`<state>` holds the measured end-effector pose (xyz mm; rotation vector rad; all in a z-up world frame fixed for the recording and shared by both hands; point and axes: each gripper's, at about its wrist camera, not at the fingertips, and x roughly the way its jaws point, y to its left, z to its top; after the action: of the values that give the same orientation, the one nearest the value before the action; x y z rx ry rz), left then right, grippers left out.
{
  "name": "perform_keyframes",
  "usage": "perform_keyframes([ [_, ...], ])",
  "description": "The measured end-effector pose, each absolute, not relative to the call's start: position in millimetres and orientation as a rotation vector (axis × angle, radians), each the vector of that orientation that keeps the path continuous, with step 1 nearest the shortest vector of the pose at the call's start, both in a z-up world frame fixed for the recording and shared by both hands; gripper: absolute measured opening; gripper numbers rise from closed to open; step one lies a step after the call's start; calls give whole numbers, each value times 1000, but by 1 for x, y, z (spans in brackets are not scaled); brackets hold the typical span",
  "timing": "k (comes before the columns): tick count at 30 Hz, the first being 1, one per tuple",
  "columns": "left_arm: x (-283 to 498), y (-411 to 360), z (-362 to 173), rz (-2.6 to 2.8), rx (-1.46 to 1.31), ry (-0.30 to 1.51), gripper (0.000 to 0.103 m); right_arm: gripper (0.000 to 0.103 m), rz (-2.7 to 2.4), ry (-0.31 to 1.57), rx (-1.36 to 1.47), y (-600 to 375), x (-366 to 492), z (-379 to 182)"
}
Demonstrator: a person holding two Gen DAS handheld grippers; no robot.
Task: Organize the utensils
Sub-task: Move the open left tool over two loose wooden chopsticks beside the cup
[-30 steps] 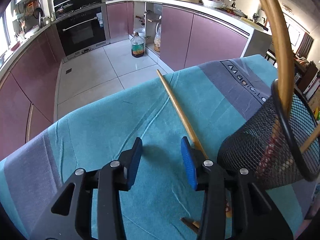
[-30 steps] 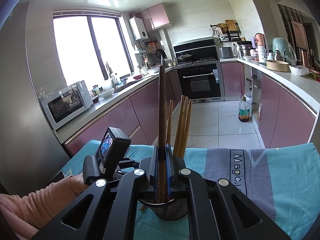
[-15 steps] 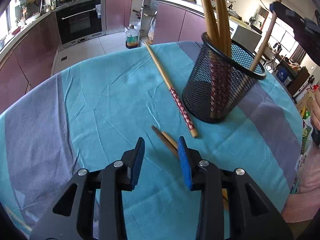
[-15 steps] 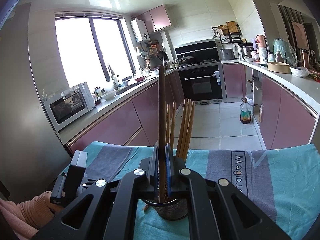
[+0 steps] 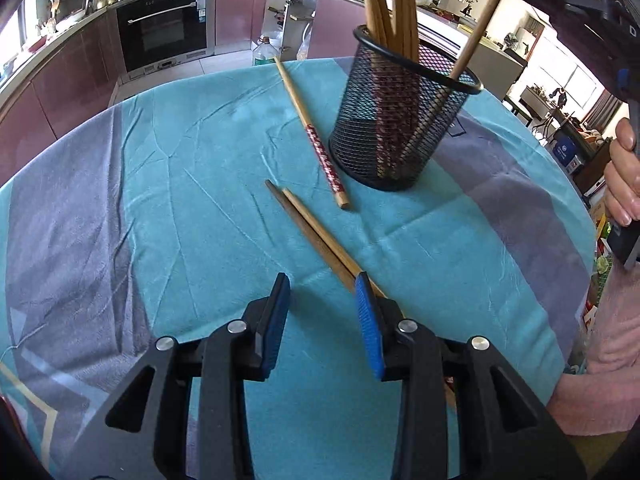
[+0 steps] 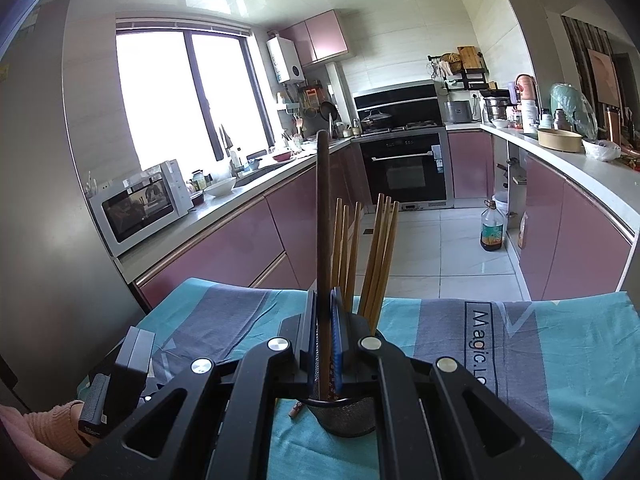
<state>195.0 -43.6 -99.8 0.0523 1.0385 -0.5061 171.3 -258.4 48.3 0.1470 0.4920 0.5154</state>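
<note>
A black mesh cup (image 5: 400,128) stands on the teal cloth with several wooden chopsticks upright in it. Beside it lies a red-patterned chopstick (image 5: 316,136). Two plain chopsticks (image 5: 312,228) lie side by side, and their near ends run under the right finger of my left gripper (image 5: 322,284). That gripper is open above the cloth, with nothing between its blue pads. My right gripper (image 6: 323,300) is shut on a dark chopstick (image 6: 322,220) held upright, its lower end inside the cup (image 6: 348,420). In the left wrist view this chopstick (image 5: 476,40) leans into the cup from the upper right.
A grey and teal cloth (image 5: 160,200) covers the round table, whose edge drops to a tiled kitchen floor (image 6: 440,248). Pink cabinets and an oven (image 6: 404,168) stand behind. A hand (image 5: 622,176) holds the right gripper's handle at the table's right side.
My left gripper has drawn back across the table from the cup, bringing the two plain chopsticks into view at its right finger; its jaws narrowed slightly. The right gripper kept still.
</note>
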Motion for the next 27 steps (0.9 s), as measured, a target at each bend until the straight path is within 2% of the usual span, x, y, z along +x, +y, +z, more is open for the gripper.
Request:
perform_keyframes([
  [12,198,-62,-97,-485,87,1043,35,6,503,498,117,-255,176,44],
  [17,198,-63,-96,-491,73,1046,20,6,491,531,112,-253,186,38],
  [18,198,-62,-96,-486,71,1046,13,7,490,536,112,-253,188,37],
  [19,199,-62,-96,-478,72,1049,12,7,489,541,110,-253,189,36],
  [23,201,-60,-97,-478,55,1055,12,7,483,550,100,-251,192,35],
  [27,202,-59,-98,-468,80,1065,21,7,484,551,97,-250,192,35],
])
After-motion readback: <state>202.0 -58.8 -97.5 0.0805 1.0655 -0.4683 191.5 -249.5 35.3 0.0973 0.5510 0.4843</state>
